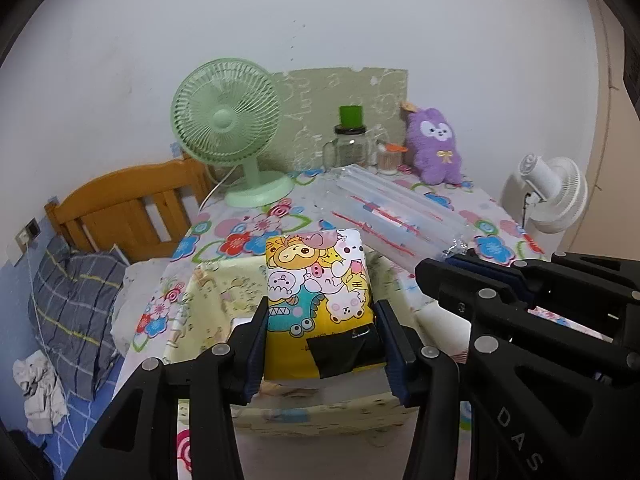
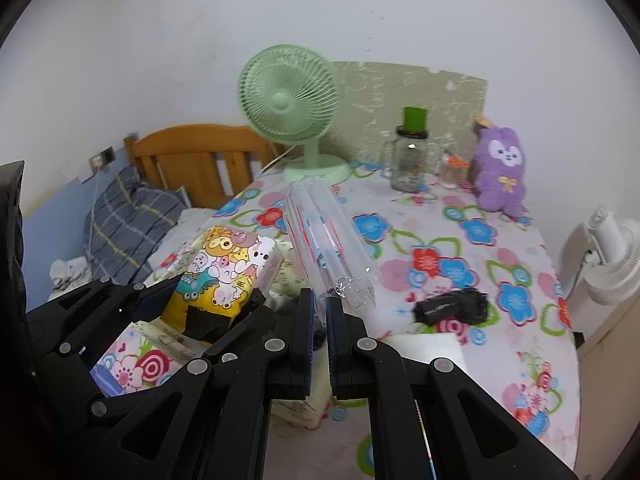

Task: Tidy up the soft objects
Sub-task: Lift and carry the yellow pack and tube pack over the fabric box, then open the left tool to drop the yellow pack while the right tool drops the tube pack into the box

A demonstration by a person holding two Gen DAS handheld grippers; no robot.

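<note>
Your left gripper (image 1: 320,344) is squeezing the cartoon pack (image 1: 316,284), which hangs over the yellow box (image 1: 212,300) in front of the green fan (image 1: 226,120). Squeeze too little and the squashy pack could slip out. Your right gripper (image 2: 319,312) is pinched tight on the crinkly end of the clear tube pack (image 2: 324,232), right of the cartoon pack. That thin end might tear or slide free.
</note>
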